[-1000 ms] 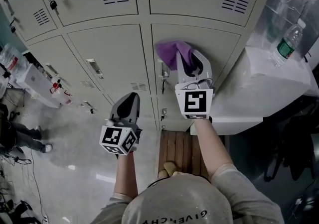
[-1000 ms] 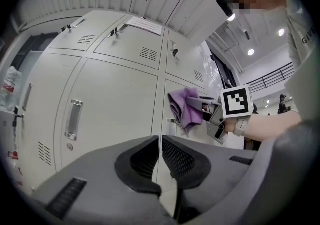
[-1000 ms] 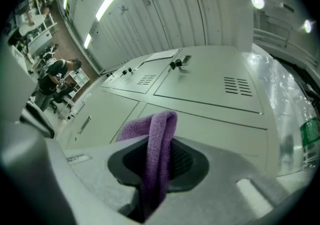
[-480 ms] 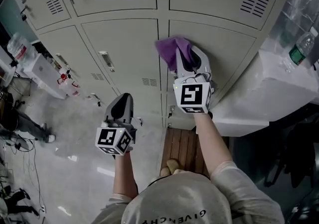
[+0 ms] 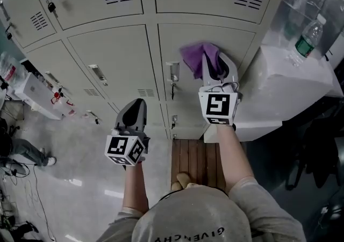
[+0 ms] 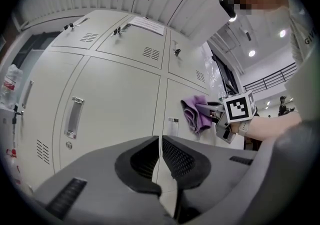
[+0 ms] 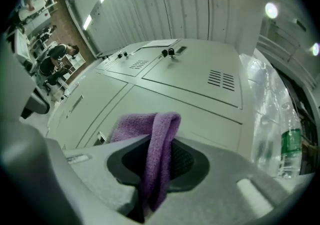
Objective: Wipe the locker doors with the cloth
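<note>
step in hand: wiping, judged under way on the middle-row locker door (image 5: 243, 47) at the right of the bank. right gripper (image 5: 213, 59) is clamped on the purple cloth (image 5: 194, 54); its own view shows a fold pinched between the two jaws, with the rest bunched ahead of the tips. the cloth sits over the upper part of that door, just right of the latch (image 5: 172, 72). whether it bears on the metal or hangs just off it cannot be settled from these views. left gripper (image 5: 134, 108) is held lower and to the left, well apart from the cloth. its jaws are closed together with nothing between them, and it points at the seam between two doors, taking no part in the work. a water bottle (image 5: 308, 37) stands on the white unit (image 5: 290, 82) beside the lockers, away from the cloth. nothing shows how much of the panel is done, so progress is left unrated. the next move calls for even pressure with the cloth flat on the panel. passes should run across and down, steering round the latch so the cloth does not snag and pull out of the jaws.
</note>
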